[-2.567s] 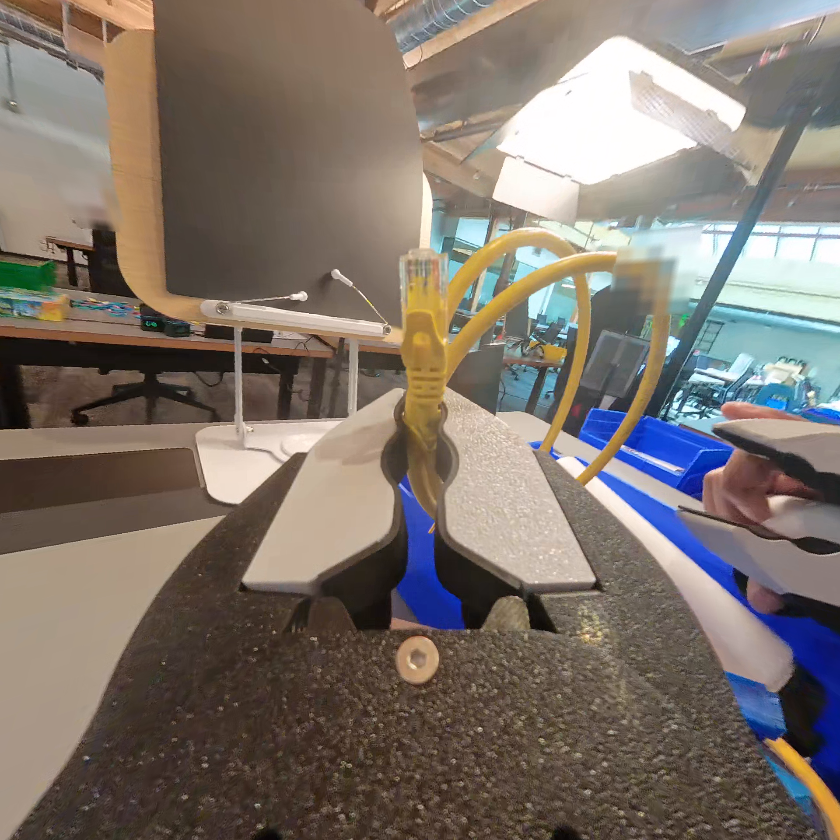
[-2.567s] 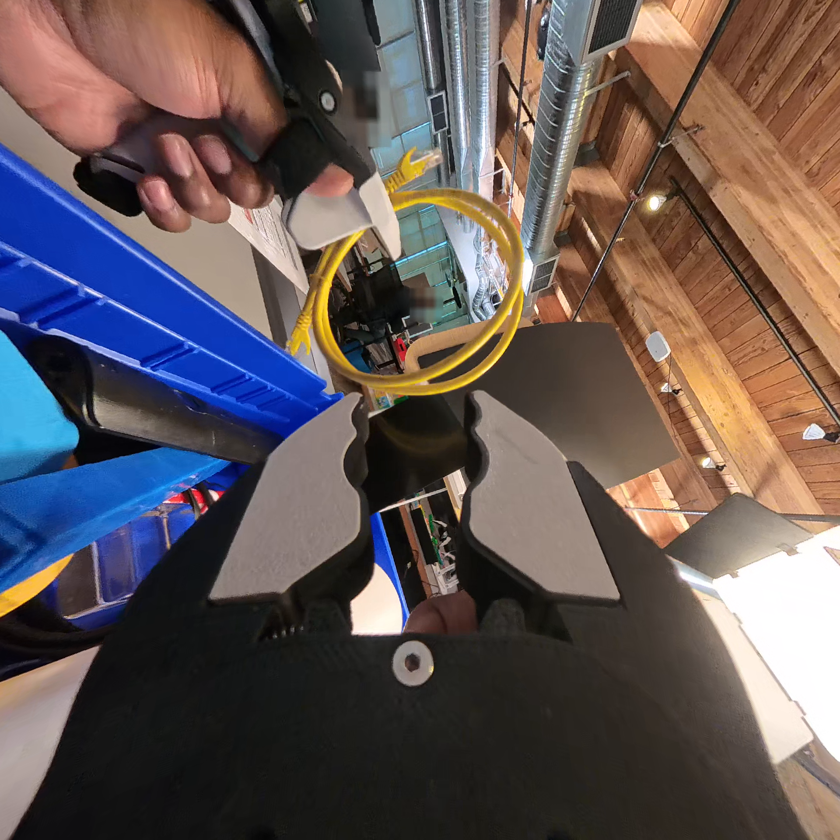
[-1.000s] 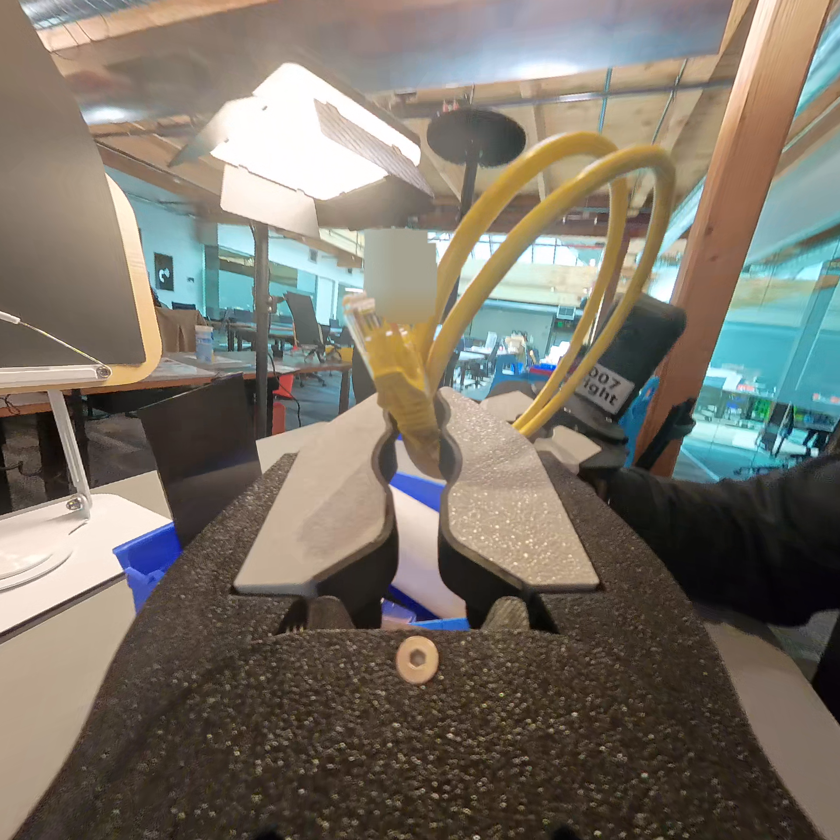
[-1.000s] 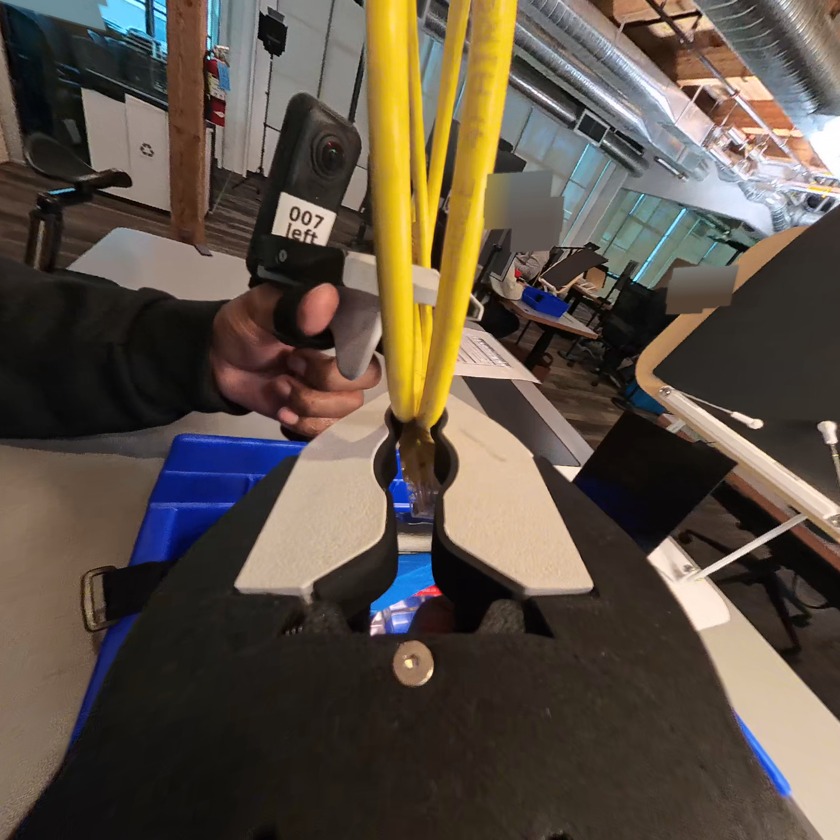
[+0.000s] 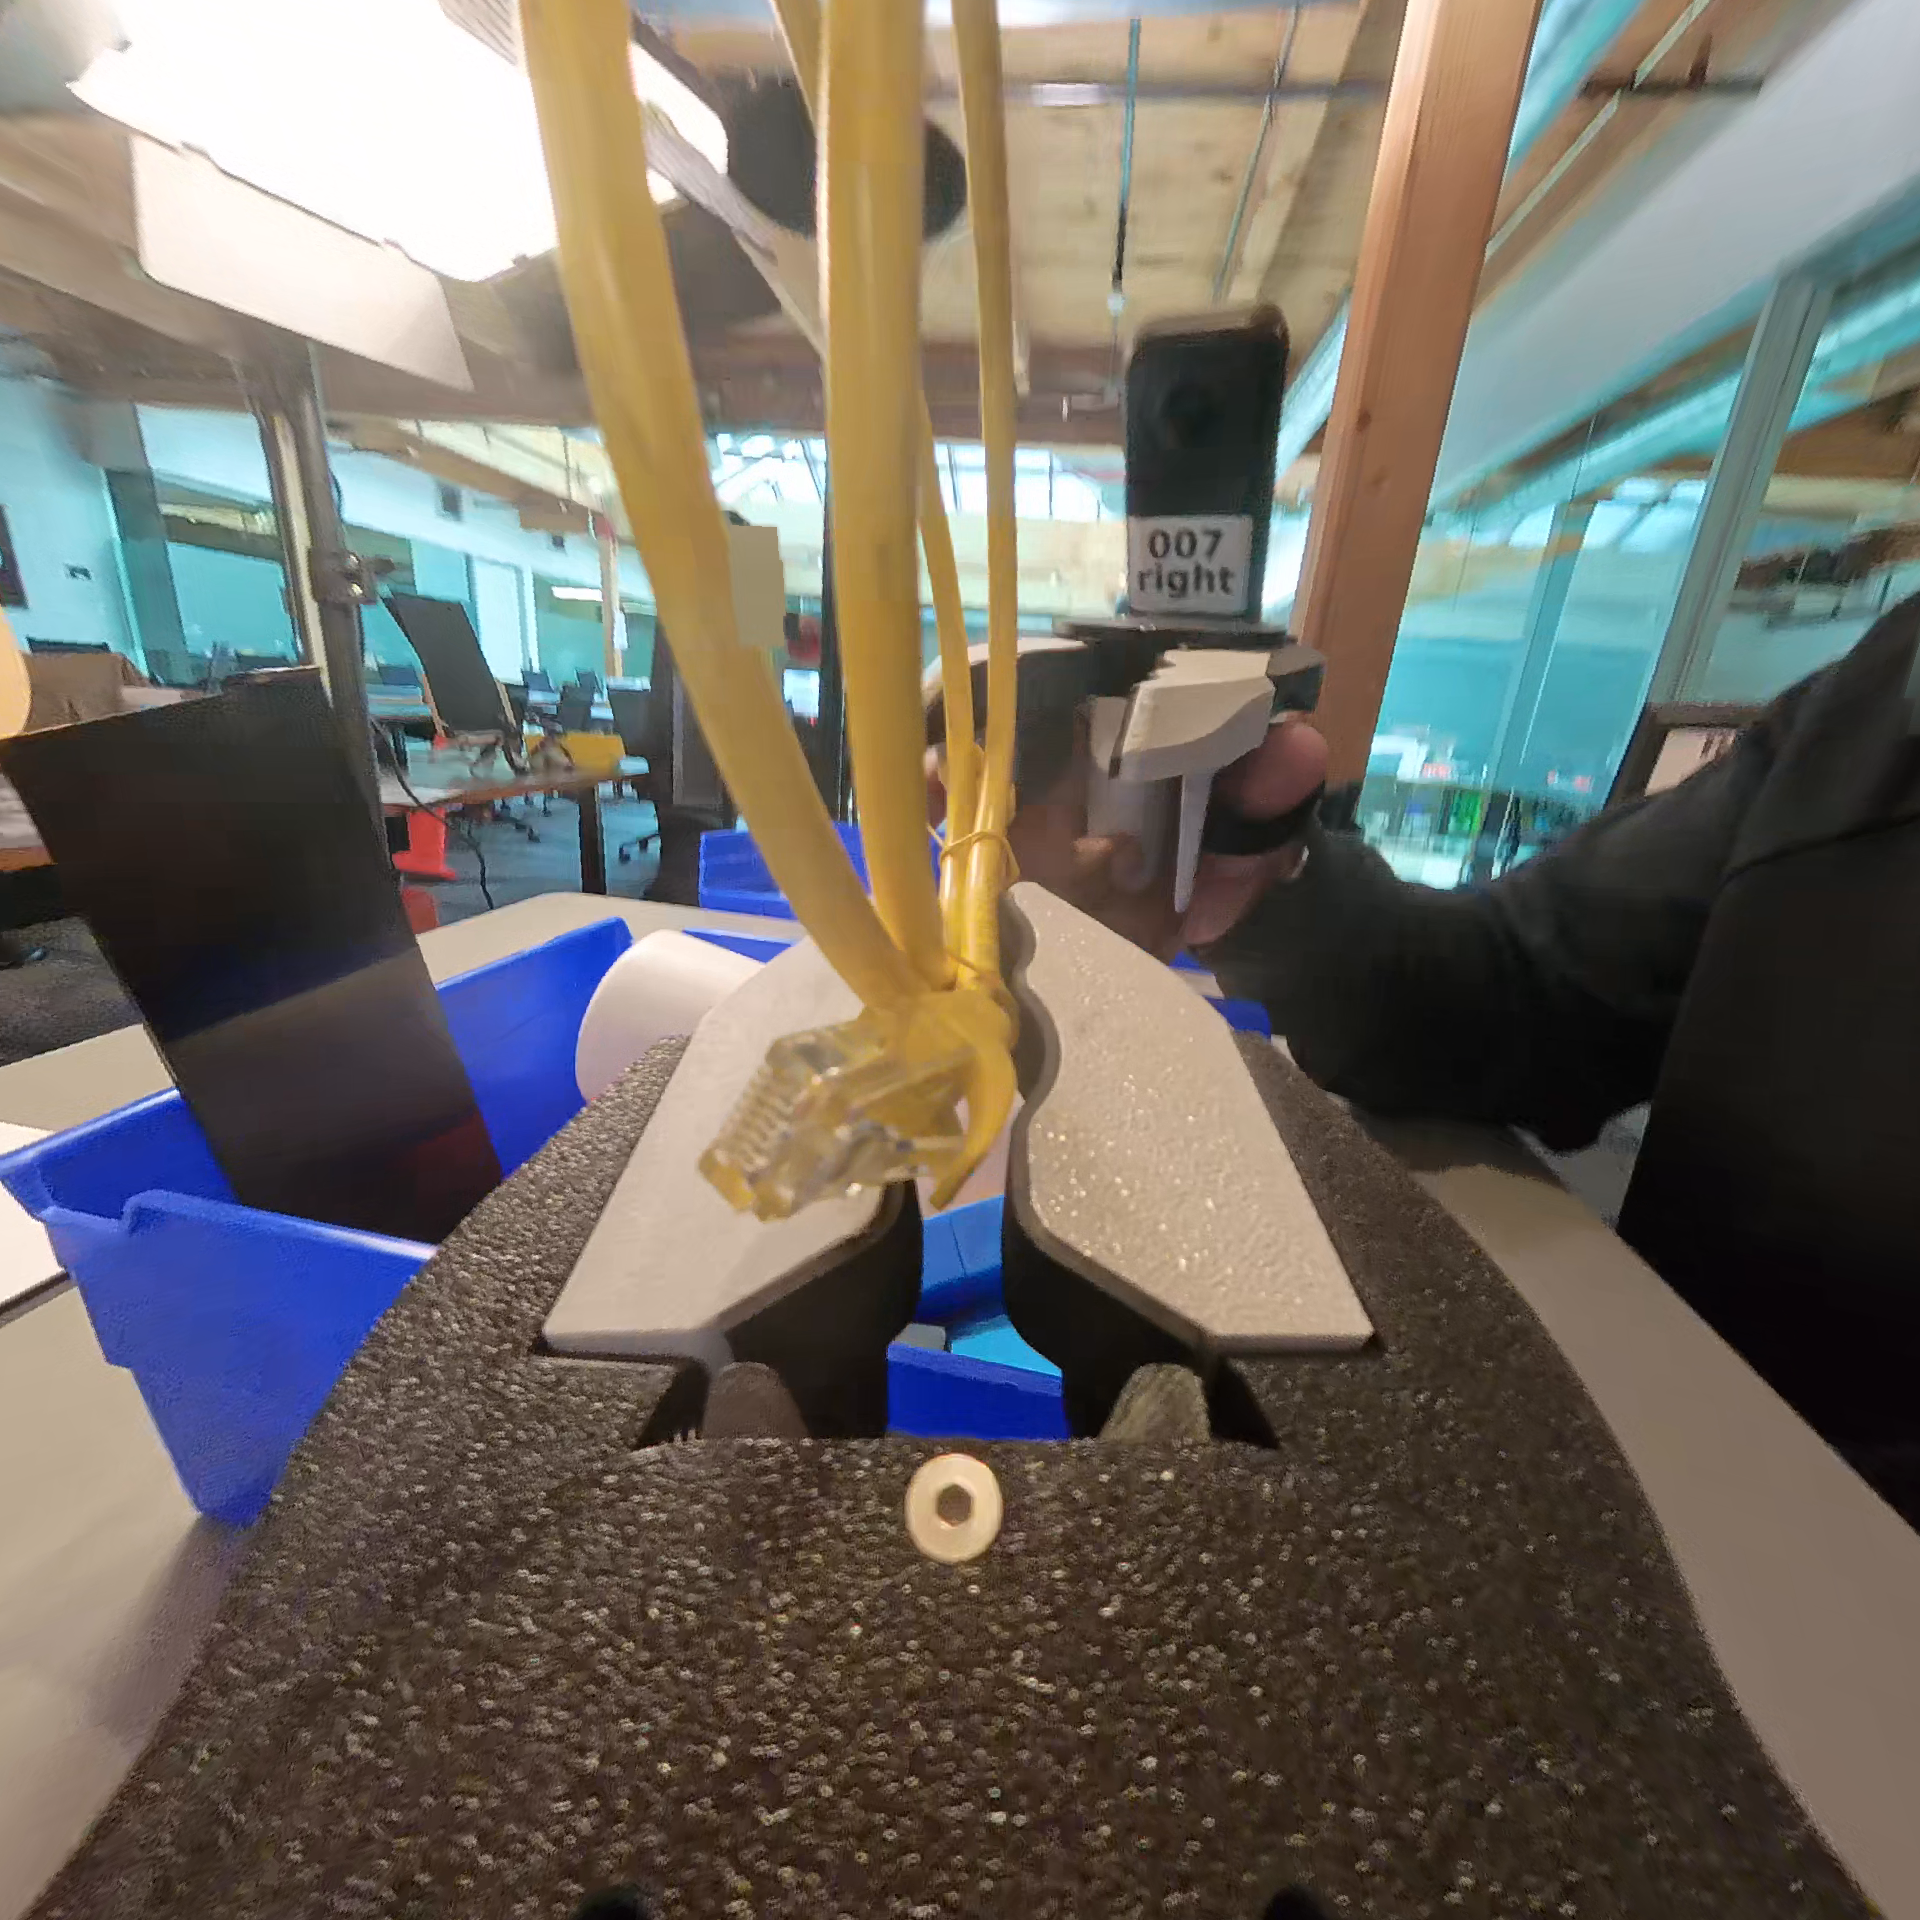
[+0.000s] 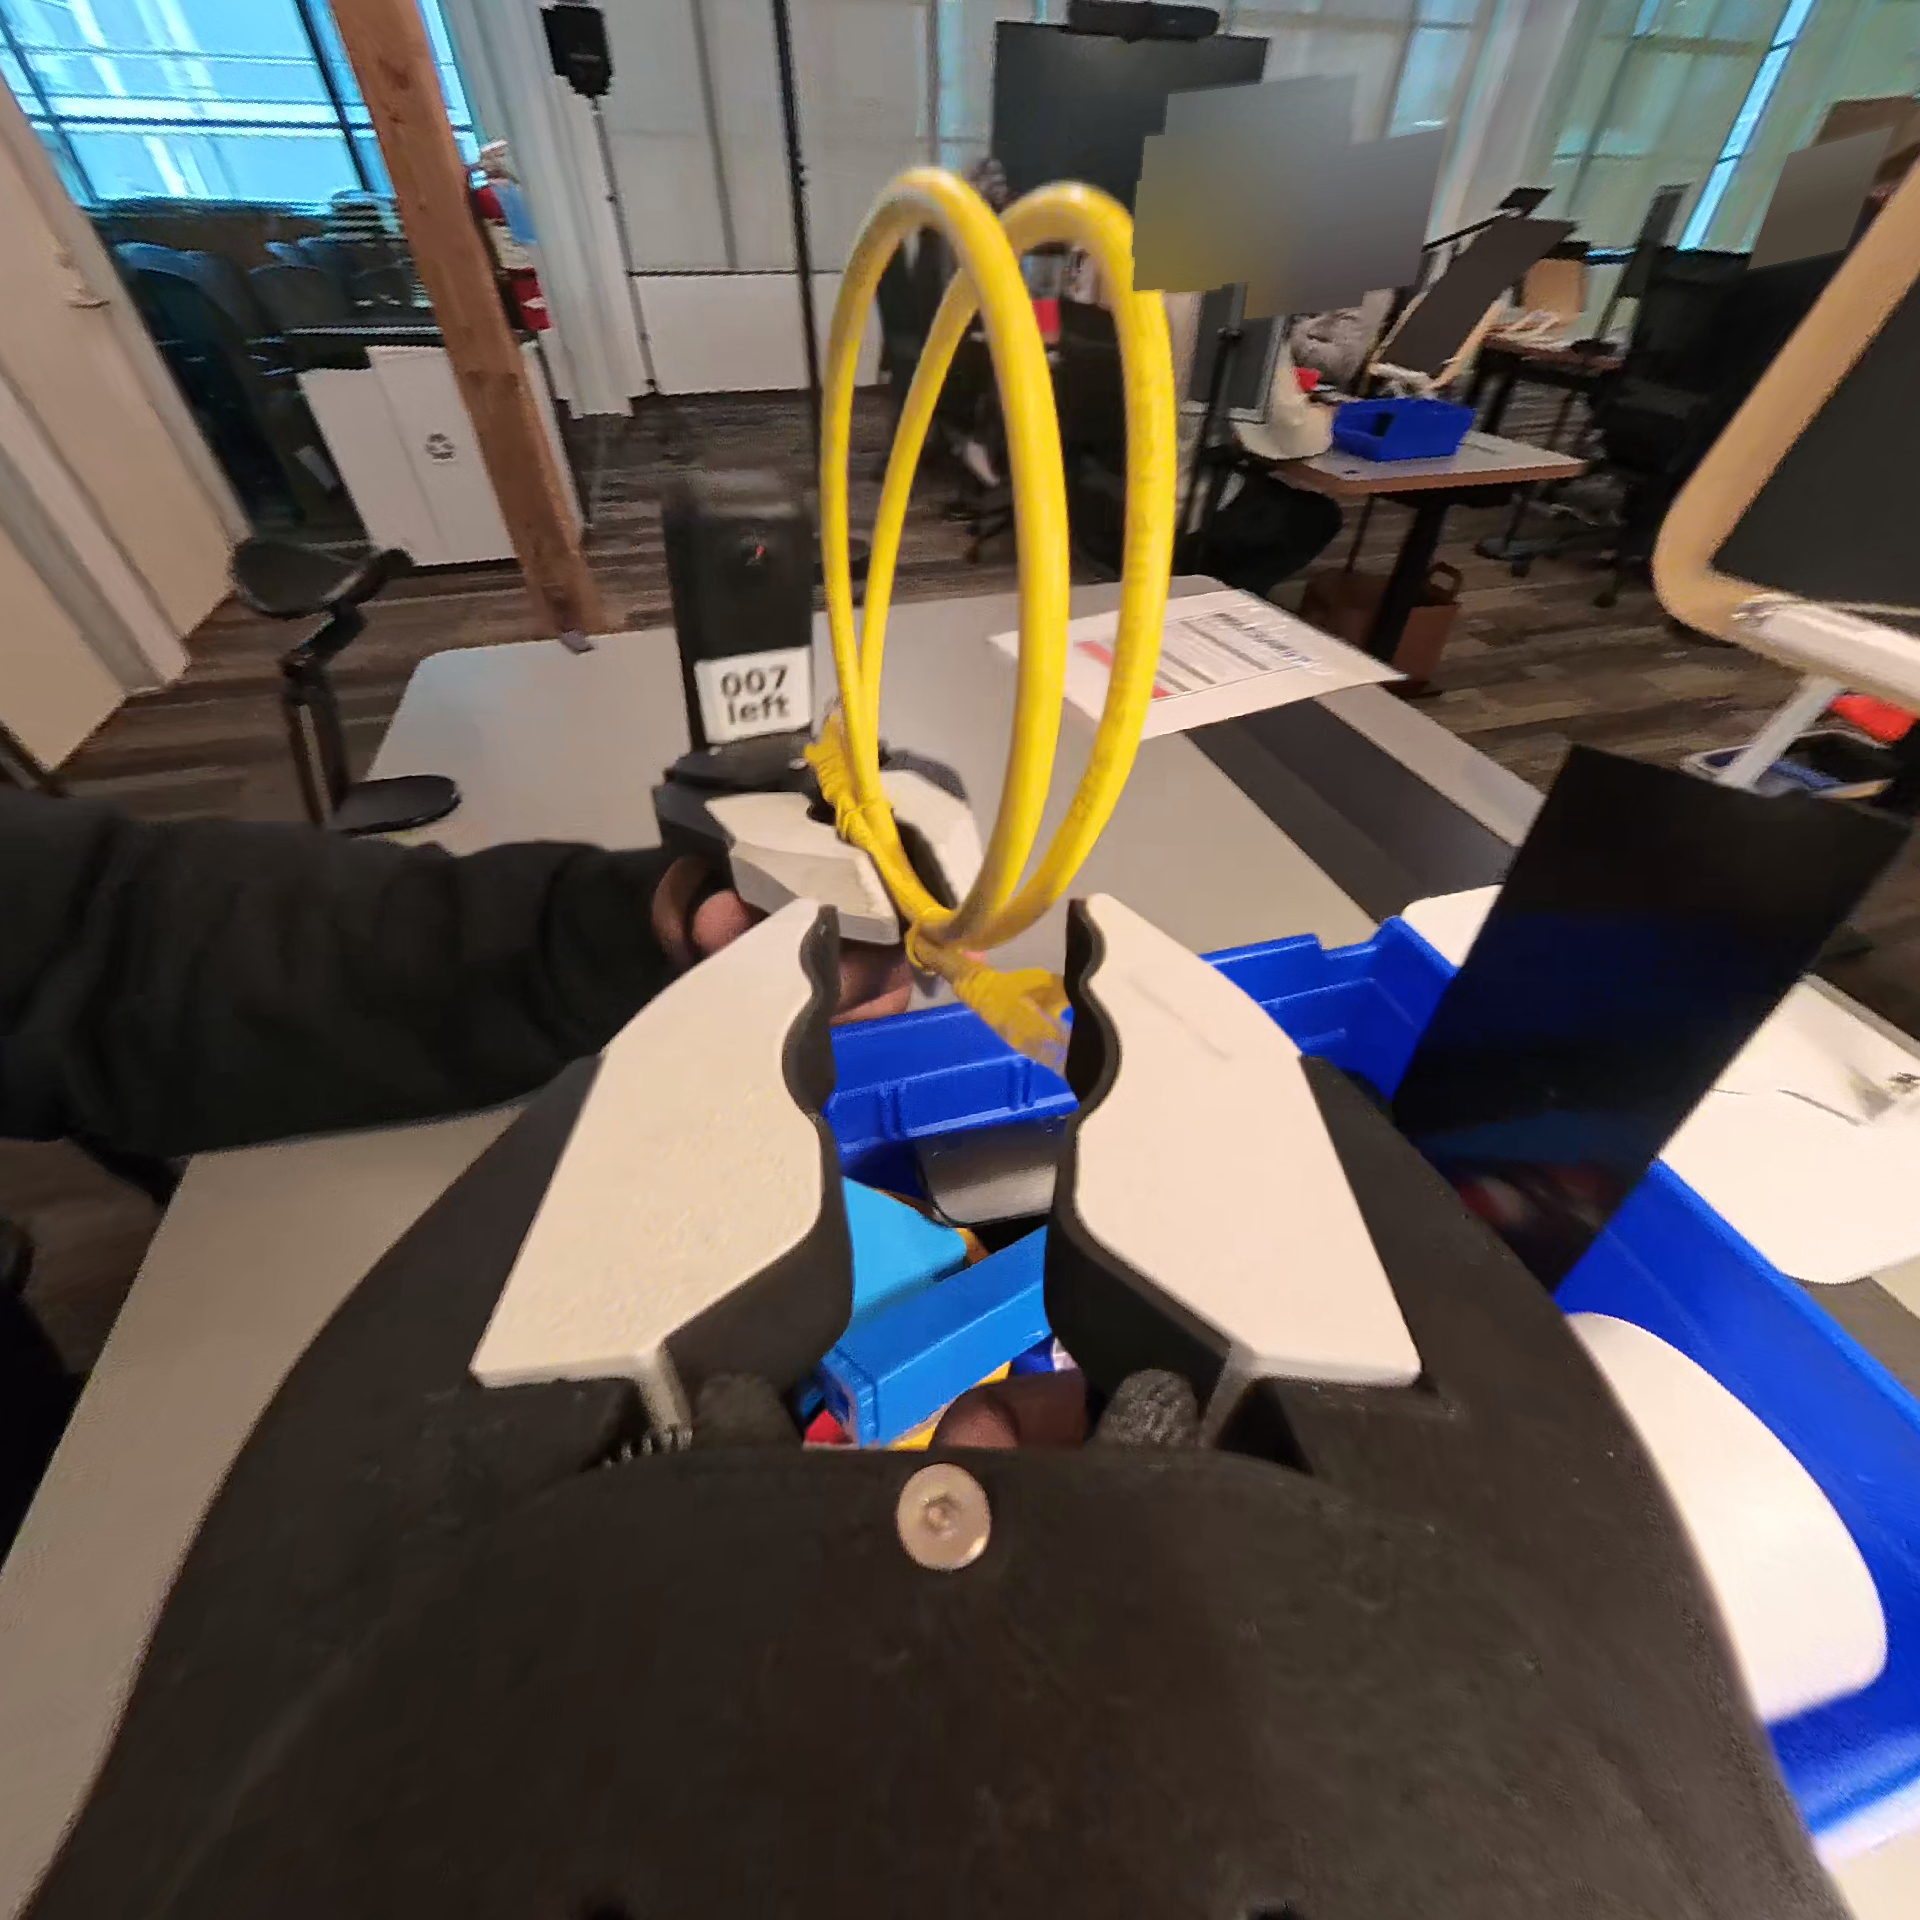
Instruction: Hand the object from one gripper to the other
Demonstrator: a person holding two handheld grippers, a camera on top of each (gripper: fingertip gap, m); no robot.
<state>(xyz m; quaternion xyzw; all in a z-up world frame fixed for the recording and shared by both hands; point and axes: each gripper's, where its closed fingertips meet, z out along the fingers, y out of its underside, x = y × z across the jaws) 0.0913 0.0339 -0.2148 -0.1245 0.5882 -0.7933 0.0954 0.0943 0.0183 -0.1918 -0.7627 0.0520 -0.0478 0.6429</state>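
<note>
A coiled yellow network cable [image 5: 862, 623] rises from my left gripper [image 5: 935, 935], which is shut on the bundle near its tie. One clear plug [image 5: 831, 1112] lies over the left finger, pointing back at the camera. In the right wrist view the cable [image 6: 1132, 520] stands as upright loops held by the left gripper [image 6: 873, 842]. Its lower plug [image 6: 1023, 1013] hangs just beyond the tips of my right gripper [image 6: 951, 914], which is open and empty. The right gripper [image 5: 1081, 696] also shows behind the cable in the left wrist view.
A blue bin [image 6: 1714, 1299] sits below both grippers, holding a white roll [image 6: 1714, 1507], a black card [image 6: 1642, 997] and small items. It also shows in the left wrist view [image 5: 239, 1299]. A printed sheet [image 6: 1195, 655] lies on the grey table [image 6: 540, 717]. Only a small space, under 4 cm, lies between the two pairs of fingers.
A second ago both grippers were shut on the cable. The right gripper has opened, let go and drawn back. The cable has turned in the left gripper, its plug now pointing back.
</note>
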